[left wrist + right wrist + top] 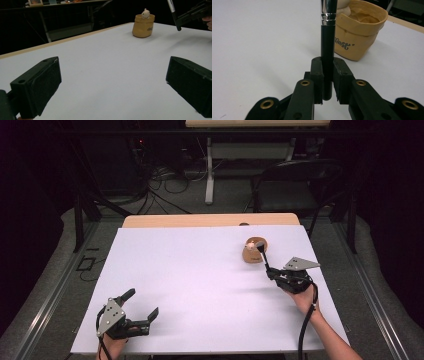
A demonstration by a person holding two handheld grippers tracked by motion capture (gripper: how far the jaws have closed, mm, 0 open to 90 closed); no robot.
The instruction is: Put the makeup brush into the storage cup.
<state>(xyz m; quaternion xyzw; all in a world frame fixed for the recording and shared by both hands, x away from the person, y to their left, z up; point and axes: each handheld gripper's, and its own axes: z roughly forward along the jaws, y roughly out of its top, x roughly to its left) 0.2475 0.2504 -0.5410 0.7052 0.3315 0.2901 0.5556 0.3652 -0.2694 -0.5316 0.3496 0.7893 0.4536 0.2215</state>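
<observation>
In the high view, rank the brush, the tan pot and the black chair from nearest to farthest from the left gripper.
1. Brush, across the table to the right.
2. Tan pot, just behind the brush.
3. Black chair, on the floor past the table's far edge.

Two matte black handheld grippers on bare forearms

The left gripper (143,306) and right gripper (266,263) carry grey triangular plates dotted with holes; brass-ringed screws stud the right's arms, and a black cable trails toward six o'clock.
</observation>
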